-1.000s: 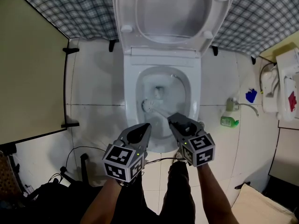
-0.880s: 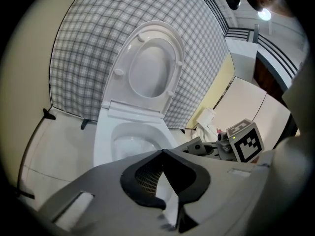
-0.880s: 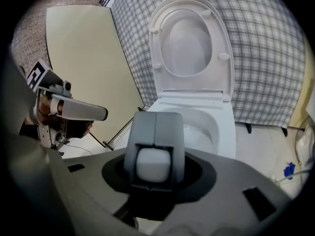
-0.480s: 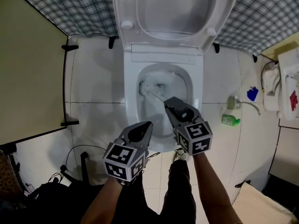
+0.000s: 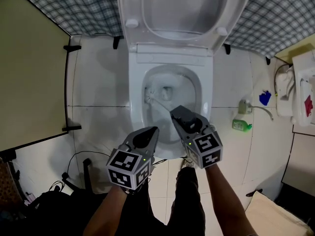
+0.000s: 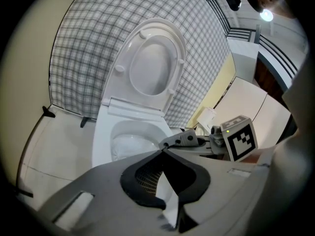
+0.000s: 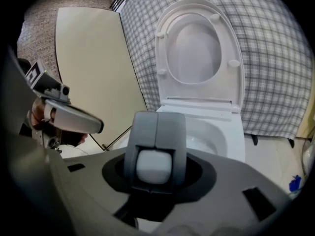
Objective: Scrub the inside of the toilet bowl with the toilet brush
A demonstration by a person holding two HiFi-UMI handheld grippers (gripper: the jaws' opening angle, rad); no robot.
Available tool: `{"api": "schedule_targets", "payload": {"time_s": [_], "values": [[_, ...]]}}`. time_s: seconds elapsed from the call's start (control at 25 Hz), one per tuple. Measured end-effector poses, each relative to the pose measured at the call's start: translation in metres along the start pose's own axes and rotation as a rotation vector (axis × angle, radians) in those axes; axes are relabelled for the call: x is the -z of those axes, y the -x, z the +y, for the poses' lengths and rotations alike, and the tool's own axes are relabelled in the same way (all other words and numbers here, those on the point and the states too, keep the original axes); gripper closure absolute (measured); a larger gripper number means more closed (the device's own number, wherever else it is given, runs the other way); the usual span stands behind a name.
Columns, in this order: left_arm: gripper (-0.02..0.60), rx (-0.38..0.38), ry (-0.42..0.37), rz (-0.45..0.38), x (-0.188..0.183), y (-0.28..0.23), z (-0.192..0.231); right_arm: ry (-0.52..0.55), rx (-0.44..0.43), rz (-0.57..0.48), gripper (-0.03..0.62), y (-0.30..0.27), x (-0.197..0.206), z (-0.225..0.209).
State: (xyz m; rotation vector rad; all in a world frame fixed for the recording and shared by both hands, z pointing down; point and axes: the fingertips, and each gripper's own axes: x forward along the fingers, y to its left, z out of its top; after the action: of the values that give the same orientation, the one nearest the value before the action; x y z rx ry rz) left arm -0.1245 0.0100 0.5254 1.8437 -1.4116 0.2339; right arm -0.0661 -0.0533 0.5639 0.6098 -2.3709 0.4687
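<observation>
The toilet [image 5: 170,58] is white, and so is the brush [image 5: 156,102]. The wall [image 5: 64,6] behind has a grey-blue check. The floor [image 5: 98,87] is white tile with thin dark joints, and the partition [image 5: 29,73] is cream. The left gripper [image 5: 150,132] and right gripper [image 5: 174,113] are grey, each with 1 black-and-white patterned cube [image 5: 129,167]. The bottle [image 5: 241,126] is green. Near it are 1 blue object [image 5: 265,98] and 1 red patch [image 5: 308,104].

R gripper [image 5: 173,114] grips toilet brush [image 5: 150,99] handle; bristle head sits upper-left inside toilet bowl [image 5: 205,95], lid up. L gripper [image 5: 154,131] by front rim. Green bottle [image 5: 241,126] on floor, right.
</observation>
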Motion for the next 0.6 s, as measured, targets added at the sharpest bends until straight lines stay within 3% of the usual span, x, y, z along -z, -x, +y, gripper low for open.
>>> {"api": "schedule_targets", "payload": {"time_s": [0.6], "values": [[0.572,0.018,-0.011,0.023,0.007,-0.007,-0.01,0.062,-0.158,0.158,0.415,0.091,0.065,0.05]]}}
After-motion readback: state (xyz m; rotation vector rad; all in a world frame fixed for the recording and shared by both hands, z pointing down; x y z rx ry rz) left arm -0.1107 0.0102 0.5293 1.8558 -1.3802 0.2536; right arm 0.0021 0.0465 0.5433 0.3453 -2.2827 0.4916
